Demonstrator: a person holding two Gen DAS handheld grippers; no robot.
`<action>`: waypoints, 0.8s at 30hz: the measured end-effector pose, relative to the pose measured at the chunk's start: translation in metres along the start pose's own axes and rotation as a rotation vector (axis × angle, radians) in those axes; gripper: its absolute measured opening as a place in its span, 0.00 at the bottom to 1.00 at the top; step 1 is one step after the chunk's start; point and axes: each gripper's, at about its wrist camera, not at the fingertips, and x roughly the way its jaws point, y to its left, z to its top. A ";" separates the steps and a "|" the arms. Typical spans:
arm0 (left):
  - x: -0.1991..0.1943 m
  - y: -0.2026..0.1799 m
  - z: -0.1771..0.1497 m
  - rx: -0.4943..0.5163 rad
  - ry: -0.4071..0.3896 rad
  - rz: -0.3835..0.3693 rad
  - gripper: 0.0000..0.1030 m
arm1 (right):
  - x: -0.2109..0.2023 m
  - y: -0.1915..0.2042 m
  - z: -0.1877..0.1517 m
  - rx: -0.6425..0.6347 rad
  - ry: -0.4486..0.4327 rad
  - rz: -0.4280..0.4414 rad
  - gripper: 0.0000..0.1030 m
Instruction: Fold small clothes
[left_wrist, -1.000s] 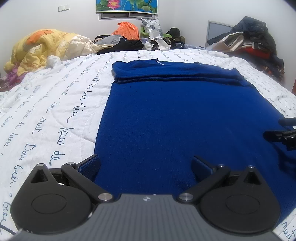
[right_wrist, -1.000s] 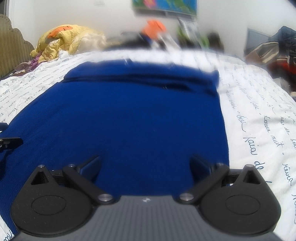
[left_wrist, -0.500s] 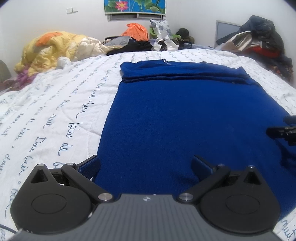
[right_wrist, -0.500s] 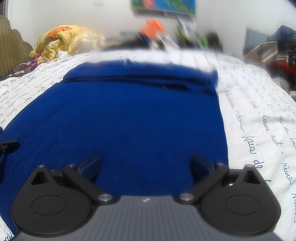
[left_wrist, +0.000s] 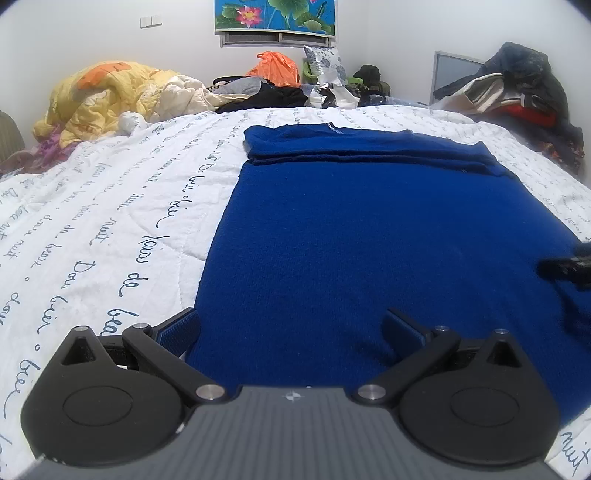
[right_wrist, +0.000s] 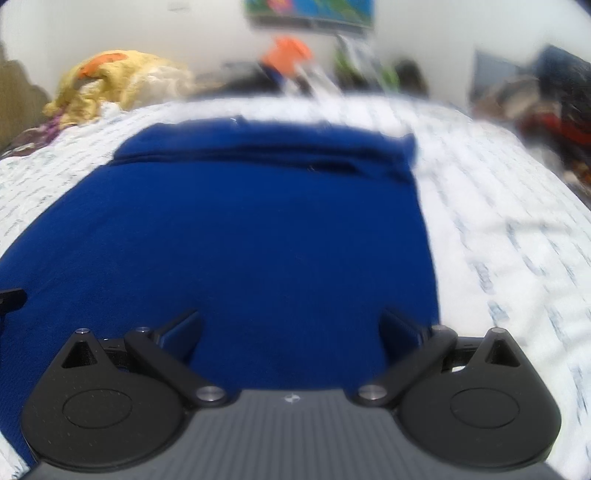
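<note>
On bedspread (left_wrist: 110, 206): blue garment (left_wrist: 369, 240) flat, folded end far.

We hold our left gripper (left_wrist: 291, 328) low and level, fingers spread wide apart with nothing between them. Our right gripper (right_wrist: 290, 328) sits alongside to the right, equally low, its fingers also wide apart and empty.

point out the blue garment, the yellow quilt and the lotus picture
blue garment (left_wrist: 369, 236), left wrist view, middle of the flat body panel
yellow quilt (left_wrist: 107, 92), left wrist view, top of the bunched heap
lotus picture (left_wrist: 275, 16), left wrist view, centre of the print
</note>
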 end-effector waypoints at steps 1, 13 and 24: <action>0.000 0.001 0.000 -0.001 0.000 -0.002 1.00 | -0.005 0.003 -0.004 0.000 0.003 -0.007 1.00; -0.002 0.005 -0.002 -0.010 -0.005 -0.019 1.00 | -0.022 0.001 -0.027 -0.015 -0.046 0.037 1.00; -0.002 0.008 -0.002 -0.016 -0.003 -0.029 1.00 | -0.021 0.001 -0.027 -0.016 -0.046 0.037 1.00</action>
